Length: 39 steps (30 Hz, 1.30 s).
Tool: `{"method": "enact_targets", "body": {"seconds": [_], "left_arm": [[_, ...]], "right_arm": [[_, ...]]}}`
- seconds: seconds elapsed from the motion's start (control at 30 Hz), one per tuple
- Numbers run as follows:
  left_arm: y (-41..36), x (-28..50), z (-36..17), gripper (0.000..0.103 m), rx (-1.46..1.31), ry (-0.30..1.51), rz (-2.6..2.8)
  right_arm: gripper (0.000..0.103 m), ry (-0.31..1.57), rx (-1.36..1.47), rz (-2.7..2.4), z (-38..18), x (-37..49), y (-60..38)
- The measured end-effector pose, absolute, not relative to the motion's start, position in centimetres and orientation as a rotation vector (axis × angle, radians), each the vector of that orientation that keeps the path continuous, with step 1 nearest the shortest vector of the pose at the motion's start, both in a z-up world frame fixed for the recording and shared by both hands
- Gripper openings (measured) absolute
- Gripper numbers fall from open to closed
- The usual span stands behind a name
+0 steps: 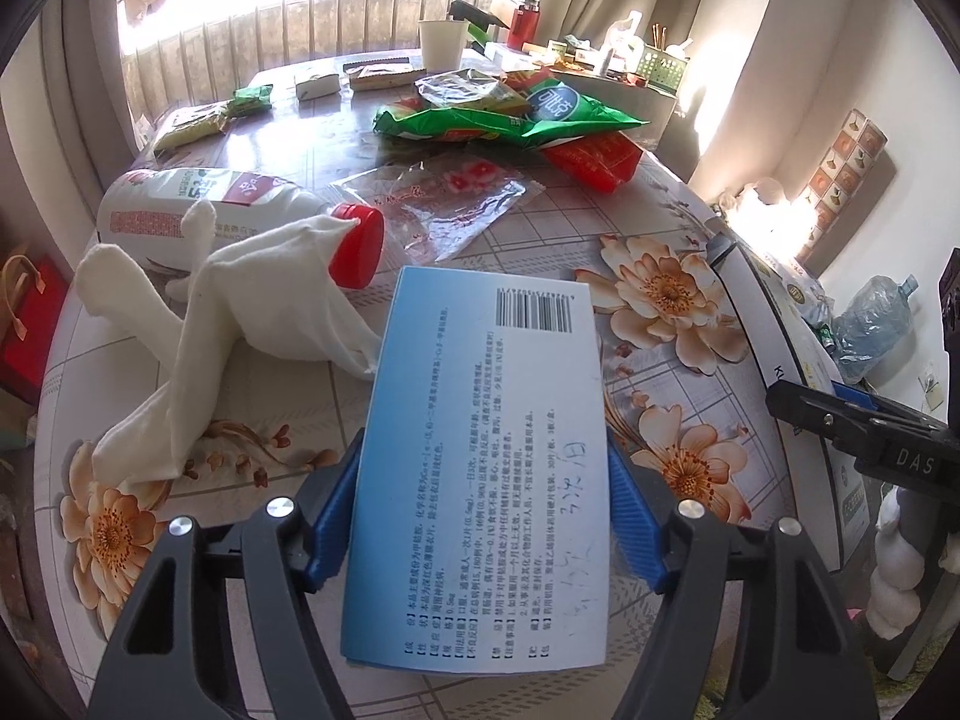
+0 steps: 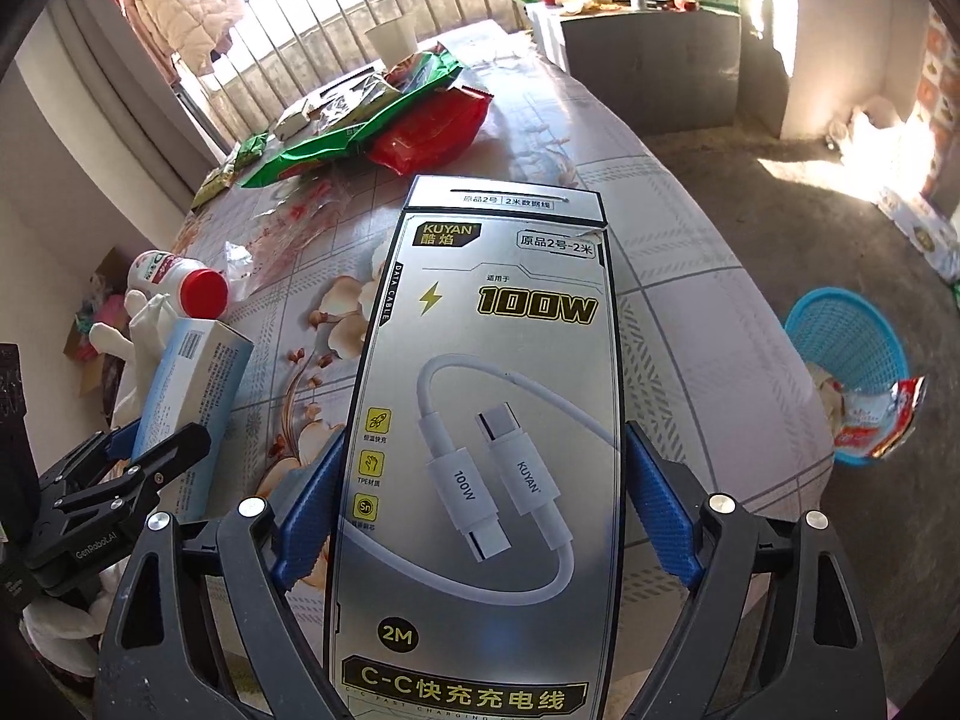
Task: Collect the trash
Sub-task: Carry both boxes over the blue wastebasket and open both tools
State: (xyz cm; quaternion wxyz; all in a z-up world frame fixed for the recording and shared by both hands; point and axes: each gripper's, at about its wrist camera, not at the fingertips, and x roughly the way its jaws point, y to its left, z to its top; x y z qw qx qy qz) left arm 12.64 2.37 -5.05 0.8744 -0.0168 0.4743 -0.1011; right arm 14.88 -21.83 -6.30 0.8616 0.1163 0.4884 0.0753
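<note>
My left gripper (image 1: 483, 507) is shut on a blue and white medicine box (image 1: 486, 450), held above the flowered table (image 1: 672, 312). It also shows in the right wrist view (image 2: 192, 378). My right gripper (image 2: 480, 507) is shut on a silver charging-cable box (image 2: 486, 420), held above the table's right edge; its edge shows in the left wrist view (image 1: 798, 372). A blue trash basket (image 2: 852, 360) with wrappers in it stands on the floor to the right.
On the table lie a white bottle with a red cap (image 1: 240, 210), a white cloth (image 1: 228, 306), a clear plastic bag (image 1: 456, 198), green and red snack bags (image 1: 528, 120), small packets (image 1: 252, 99) and a paper cup (image 1: 441, 45). A cabinet (image 2: 654, 66) stands beyond.
</note>
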Motion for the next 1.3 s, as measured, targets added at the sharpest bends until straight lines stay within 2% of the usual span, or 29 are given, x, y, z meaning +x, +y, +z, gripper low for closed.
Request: {"method": "enact_targets", "body": {"seconds": [0.33, 0.67, 0.97, 1.3], "left_arm": [[0.2, 12.1, -2.5, 0.070, -0.041, 0.956, -0.251], [-6.1, 13.2, -0.3, 0.070, 0.000, 0.927, -0.388], [-17.3, 15.9, 0.9, 0.070, 0.085, 0.939, -0.625], [-33.2, 20.8, -2.8, 0.070, 0.183, 1.144, -0.835]], "right_arm": [[0.081, 0.961, 0.349, 0.206, -5.1, 13.8, -24.3], [0.081, 0.887, 0.503, 0.192, -4.4, 12.5, -29.4], [0.081, 0.812, 0.690, 0.042, -5.6, 9.7, -38.4], [0.081, 0.811, 0.929, -0.258, -12.1, 5.3, -51.0]]}}
